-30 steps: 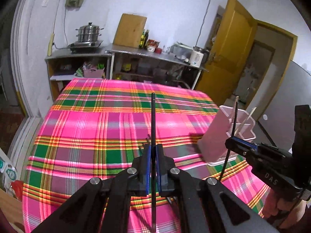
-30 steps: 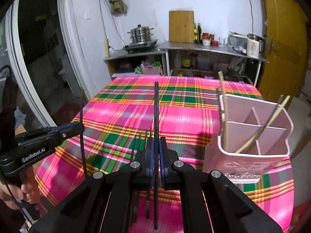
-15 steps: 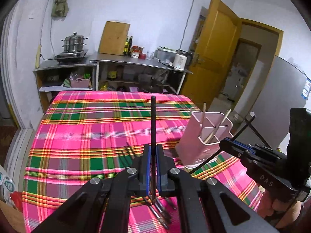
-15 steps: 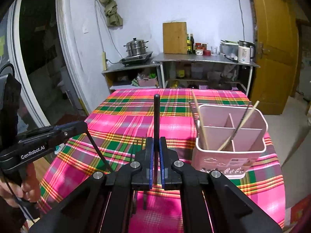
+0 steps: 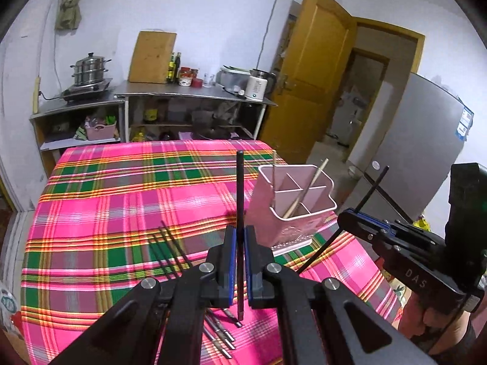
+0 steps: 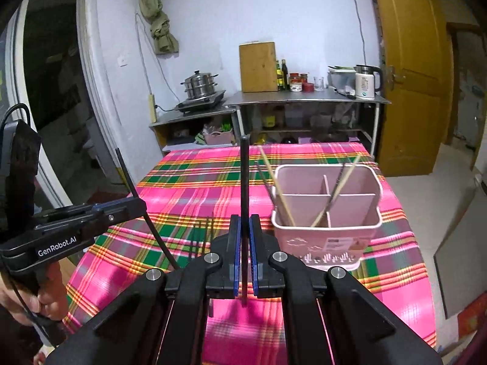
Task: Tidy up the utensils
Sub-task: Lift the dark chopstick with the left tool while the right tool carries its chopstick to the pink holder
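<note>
A table under a pink, green and yellow plaid cloth (image 5: pixel 121 200) fills both views; a pink plastic utensil holder with four compartments (image 6: pixel 327 213) stands on its right part, wooden and dark chopsticks leaning inside; loose dark chopsticks (image 5: pixel 170 249) lie on the cloth beside it; the left gripper (image 5: pixel 240 261) pinches one upright black chopstick (image 5: pixel 239 200); the right gripper (image 6: pixel 243 258) clamps another black chopstick (image 6: pixel 244 182).
</note>
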Demonstrator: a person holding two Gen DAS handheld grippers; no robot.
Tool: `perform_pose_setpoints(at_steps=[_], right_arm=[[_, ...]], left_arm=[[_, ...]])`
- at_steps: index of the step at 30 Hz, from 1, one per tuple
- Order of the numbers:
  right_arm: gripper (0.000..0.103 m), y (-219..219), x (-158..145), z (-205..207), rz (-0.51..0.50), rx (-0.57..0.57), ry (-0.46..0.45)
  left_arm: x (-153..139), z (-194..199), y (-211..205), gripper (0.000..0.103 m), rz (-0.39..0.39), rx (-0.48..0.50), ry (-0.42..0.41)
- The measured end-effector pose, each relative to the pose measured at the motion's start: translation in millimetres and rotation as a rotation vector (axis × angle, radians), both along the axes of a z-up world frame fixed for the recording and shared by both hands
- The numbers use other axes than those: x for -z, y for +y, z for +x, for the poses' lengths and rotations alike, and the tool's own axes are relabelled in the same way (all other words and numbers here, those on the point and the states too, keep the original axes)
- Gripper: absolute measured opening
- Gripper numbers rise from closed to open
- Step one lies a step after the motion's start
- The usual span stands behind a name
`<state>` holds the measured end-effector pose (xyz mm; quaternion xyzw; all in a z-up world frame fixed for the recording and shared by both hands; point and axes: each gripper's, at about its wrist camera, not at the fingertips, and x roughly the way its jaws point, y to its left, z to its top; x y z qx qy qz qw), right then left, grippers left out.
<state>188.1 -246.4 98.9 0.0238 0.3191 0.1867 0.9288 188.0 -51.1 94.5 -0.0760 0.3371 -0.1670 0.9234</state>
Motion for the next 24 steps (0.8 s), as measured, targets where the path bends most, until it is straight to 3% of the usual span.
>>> perform_pose_setpoints(at_steps=[10,24], right_arm=[[0.005,-23.3,-7.0,-1.7,0.012,0.044,-0.002],[0.005,-47.5,-50.5,17.3,0.031,0.094,-0.083]], left_arm=[[4.0,12.7,-24.8,0.005,-0.007,0.049,0.022],[-51.3,47.5,-59.4,0.005,-0.032,0.108,-0.075]])
